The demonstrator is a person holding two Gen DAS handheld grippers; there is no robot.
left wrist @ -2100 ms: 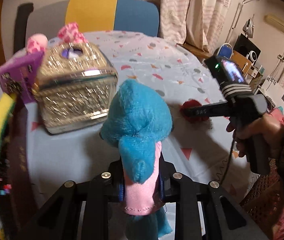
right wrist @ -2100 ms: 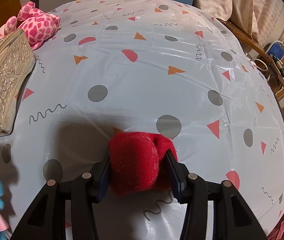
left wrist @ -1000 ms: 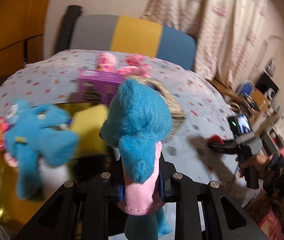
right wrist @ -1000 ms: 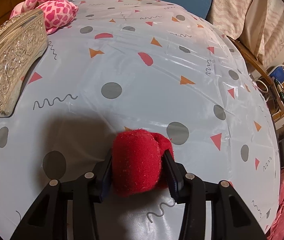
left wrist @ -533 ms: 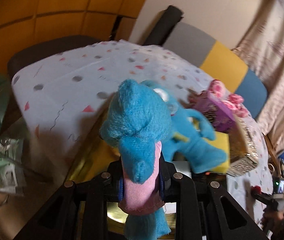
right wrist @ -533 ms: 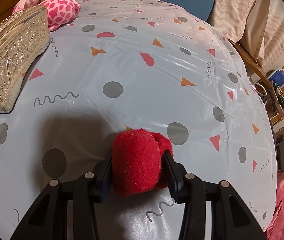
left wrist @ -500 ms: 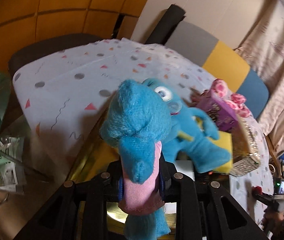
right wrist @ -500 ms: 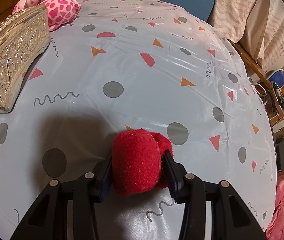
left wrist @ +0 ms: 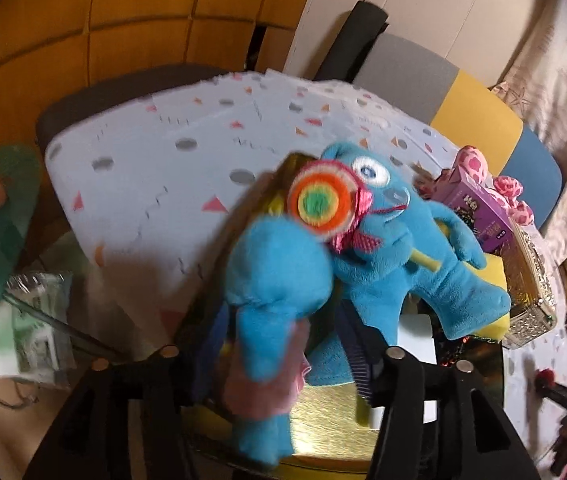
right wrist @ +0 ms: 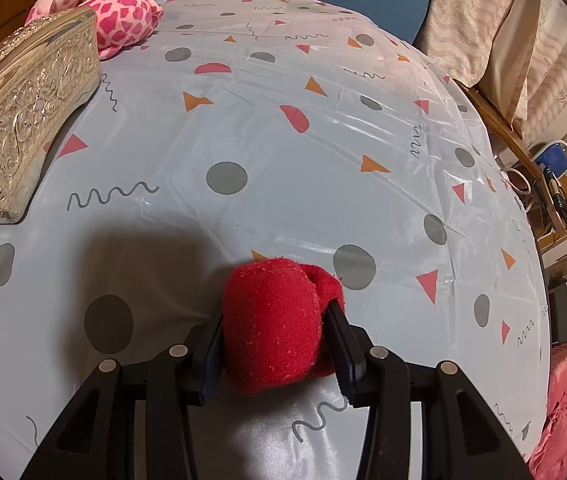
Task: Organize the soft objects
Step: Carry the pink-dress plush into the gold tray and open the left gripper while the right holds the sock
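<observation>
Left hand-held gripper [left wrist: 283, 356]: jaws look spread apart, frame is motion-blurred; small blue plush [left wrist: 275, 280] with pink body sits between them, can't tell whether either finger still touches it; it hangs over the gold tray [left wrist: 323, 420] right below the fingers.

Just ahead and right of that gripper: bigger blue monster plush [left wrist: 411, 248] lying in the tray, rainbow lollipop [left wrist: 321, 202] at its face, touching the small plush's head; yellow sponge [left wrist: 493, 280] under its legs; purple box [left wrist: 479, 212] further ahead-right, pink spotted plush [left wrist: 507, 188] behind the box; silver embossed box [left wrist: 535, 292] far right of the tray.

Right hand-held gripper [right wrist: 275, 340]: clamped on the red soft ball [right wrist: 273, 324], both fingers pressed into its sides; ball low over the patterned counter [right wrist: 283, 140], contact with the cloth unclear.

Ahead-left of the right gripper, well apart: silver embossed box [right wrist: 23, 128] on the counter; pink spotted plush [right wrist: 119, 12] just behind it, touching its far end.
</observation>
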